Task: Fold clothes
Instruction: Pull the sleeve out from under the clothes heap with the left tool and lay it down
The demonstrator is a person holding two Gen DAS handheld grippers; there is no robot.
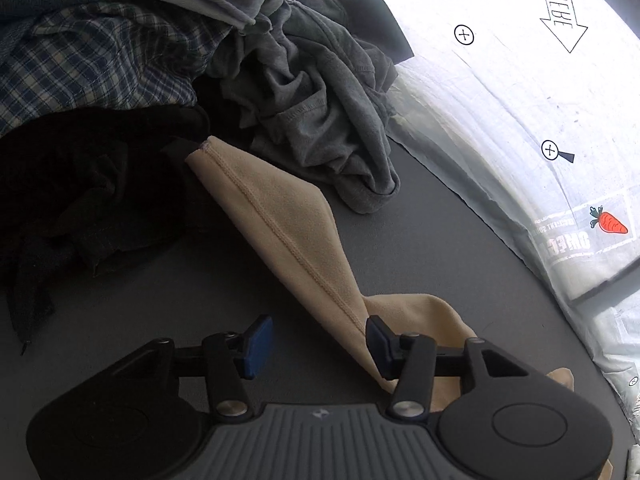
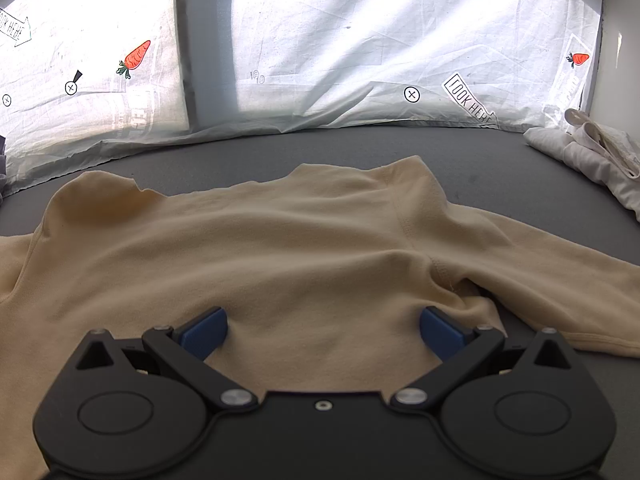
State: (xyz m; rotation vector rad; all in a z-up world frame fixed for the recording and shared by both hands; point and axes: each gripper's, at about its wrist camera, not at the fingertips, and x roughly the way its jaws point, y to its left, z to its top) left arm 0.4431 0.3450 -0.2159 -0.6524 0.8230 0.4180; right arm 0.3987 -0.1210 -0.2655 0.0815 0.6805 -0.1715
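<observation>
Each black tool (image 1: 318, 344) (image 2: 323, 330) carries blue pads and silver screws.

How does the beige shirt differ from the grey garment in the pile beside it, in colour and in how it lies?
The beige shirt is pale tan and lies spread fairly flat on the dark table; the grey garment is dark grey and crumpled in a heap. The beige shirt lies apart in front of both tongs, one sleeve stretched toward the pile; the grey garment sits bunched against the plaid and black clothes. Both are soft knits and unfolded.
</observation>
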